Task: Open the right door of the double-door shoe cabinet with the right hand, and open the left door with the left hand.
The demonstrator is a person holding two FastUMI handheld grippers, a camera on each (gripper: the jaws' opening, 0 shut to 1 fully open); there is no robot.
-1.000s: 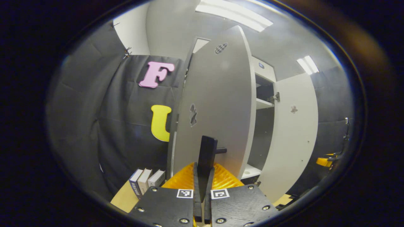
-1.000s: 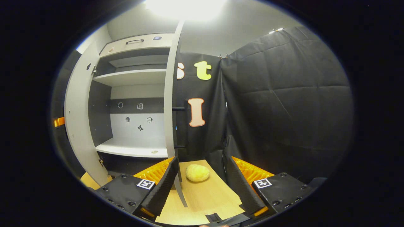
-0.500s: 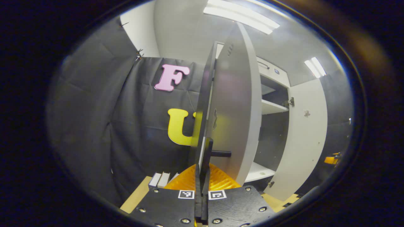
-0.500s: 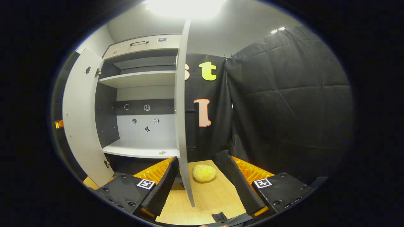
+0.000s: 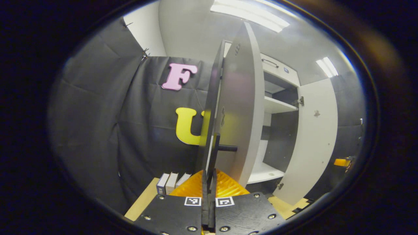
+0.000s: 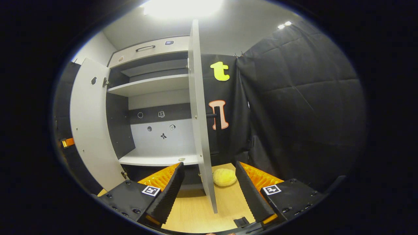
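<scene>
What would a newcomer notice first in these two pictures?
Probably the shoe cabinet standing wide open, with bare shelves, in the right gripper view. There the right door stands edge-on between the fingers of the open right gripper, with a yellow round thing on the wooden floor behind it. In the left gripper view, the left gripper is shut on the black handle of the left door.
</scene>
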